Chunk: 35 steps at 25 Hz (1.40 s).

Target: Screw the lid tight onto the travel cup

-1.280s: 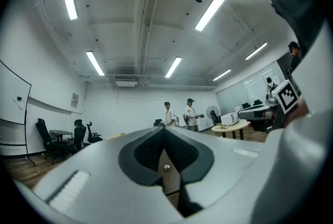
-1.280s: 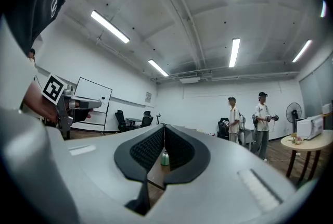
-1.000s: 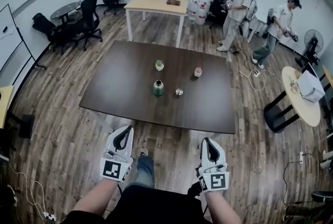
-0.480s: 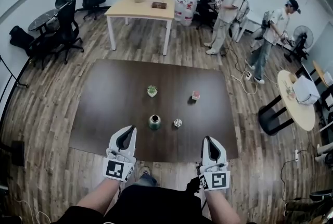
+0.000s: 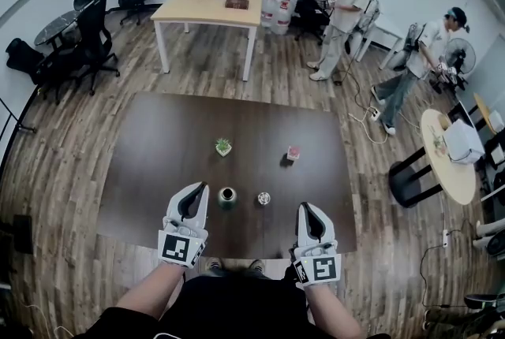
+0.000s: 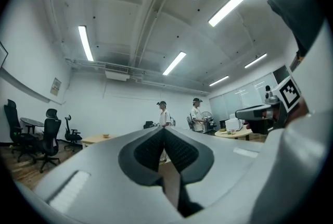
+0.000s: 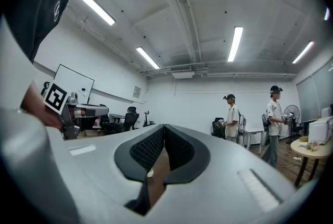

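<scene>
Dark brown table (image 5: 158, 164) is finally right under us. A second ago we were standing well back with bare floor beneath the grippers, and now its near edge is at our feet, so the walk-up is basically done. A couple of people (image 5: 347, 6) on the far right are busy with their own stuff, well clear of the table. Left gripper (image 5: 198, 188) and right gripper (image 5: 304, 206) hang over the near edge, both pinched fully together with nothing between the pads, same as on the way in. The green travel cup (image 5: 227, 196) stands upright just right of the left gripper's tips and looks open on top. Its lid (image 5: 263, 198) lies on the table just right of the cup, apart from it, between the two grippers. A little potted plant (image 5: 223, 146) and a pinkish thing (image 5: 293, 153) sit further back. Our guess is that no screwing has happened yet. Everything's within reach now, and both sets of jaws need to open before we steady the cup and grab the lid.
</scene>
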Available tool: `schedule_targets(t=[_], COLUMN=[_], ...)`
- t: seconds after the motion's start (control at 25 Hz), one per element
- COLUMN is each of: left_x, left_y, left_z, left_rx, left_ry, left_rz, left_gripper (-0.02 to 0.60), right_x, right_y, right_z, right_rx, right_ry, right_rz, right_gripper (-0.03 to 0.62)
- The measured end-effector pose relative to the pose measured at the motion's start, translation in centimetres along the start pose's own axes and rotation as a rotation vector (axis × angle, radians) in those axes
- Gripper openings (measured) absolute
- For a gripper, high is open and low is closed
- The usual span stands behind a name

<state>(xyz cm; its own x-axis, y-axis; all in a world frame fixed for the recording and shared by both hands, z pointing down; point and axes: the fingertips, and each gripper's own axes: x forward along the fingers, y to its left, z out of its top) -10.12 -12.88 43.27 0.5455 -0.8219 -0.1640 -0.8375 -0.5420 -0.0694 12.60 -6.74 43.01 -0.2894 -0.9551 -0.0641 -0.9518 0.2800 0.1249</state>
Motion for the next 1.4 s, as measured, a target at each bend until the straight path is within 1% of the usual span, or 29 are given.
schedule_targets(t=[0.04,0.08,0.12,0.16,0.24,0.32,0.4,0.44,0.48,0.52,0.56,0.6,0.72,0.84,1.0,1.08,1.16,1.28,1.4], left_x=[0.6,1.4,2.3,3.1,4.1,4.4,4.8,5.0,5.1,5.2,5.3,5.4,5.5,5.6,6.0,6.3,6.3,6.4,6.5], left_y=[-0.2,-0.4,-0.6,-0.7,-1.3,-2.2,-2.3,-2.2,-2.1,-2.0,-2.1,-2.3,-2.5,-3.1,-4.0,-4.3,-4.7,-4.9,-4.9], left_z=[-0.1,-0.3,-0.6,-1.2,-2.7,-5.1,-8.7,-10.8,-12.9,-15.0,-17.0,-18.8,-23.1,-27.0,-32.7,-35.1,-36.8,-39.0,-40.4], left_rx=[-0.011,-0.024,-0.033,-0.035,-0.022,0.005,0.062,0.082,0.086,0.077,0.066,0.058,0.037,0.023,-0.011,-0.024,-0.029,-0.016,-0.006], left_ry=[-0.004,-0.006,-0.004,0.008,0.063,0.141,0.198,0.225,0.256,0.288,0.319,0.348,0.416,0.468,0.514,0.529,0.539,0.558,0.566], left_rz=[-0.007,-0.017,-0.023,-0.025,-0.052,-0.091,-0.122,-0.132,-0.138,-0.144,-0.152,-0.161,-0.181,-0.200,-0.220,-0.233,-0.241,-0.265,-0.282], left_gripper=[-0.002,0.011,0.344,0.595,0.594,0.592,0.592,0.592,0.592,0.592,0.592,0.592,0.592,0.592,0.592,0.592,0.591,0.591,0.589], right_x=[0.3,0.5,0.7,1.0,1.4,1.5,1.8,1.9,2.2,2.6,3.2,3.8,5.2,6.3,8.3,9.2,9.9,10.6,10.8], right_y=[-0.5,-1.1,-1.8,-2.3,-3.2,-3.8,-4.2,-4.3,-4.3,-4.3,-4.2,-4.0,-3.0,-3.0,-3.1,-2.5,-1.5,0.4,1.9], right_z=[0.0,0.0,0.0,-0.1,-0.6,-1.0,-1.3,-1.5,-1.7,-1.9,-2.3,-2.8,-4.4,-6.2,-10.9,-14.3,-18.6,-25.9,-32.7], right_rx=[-0.003,-0.006,-0.003,0.005,0.018,0.018,0.012,0.012,0.020,0.036,0.051,0.055,0.024,0.009,0.010,-0.001,-0.010,-0.033,-0.039], right_ry=[0.005,0.008,0.009,0.010,0.019,0.032,0.041,0.041,0.037,0.033,0.041,0.064,0.133,0.178,0.264,0.319,0.386,0.534,0.683], right_rz=[0.002,0.000,-0.003,-0.005,-0.006,-0.006,-0.006,-0.002,0.008,0.026,0.048,0.075,0.137,0.154,0.178,0.209,0.254,0.324,0.396], right_gripper=[0.011,0.011,0.011,0.011,0.011,0.011,0.011,0.011,0.011,0.072,0.504,0.594,0.592,0.591,0.591,0.591,0.591,0.591,0.588])
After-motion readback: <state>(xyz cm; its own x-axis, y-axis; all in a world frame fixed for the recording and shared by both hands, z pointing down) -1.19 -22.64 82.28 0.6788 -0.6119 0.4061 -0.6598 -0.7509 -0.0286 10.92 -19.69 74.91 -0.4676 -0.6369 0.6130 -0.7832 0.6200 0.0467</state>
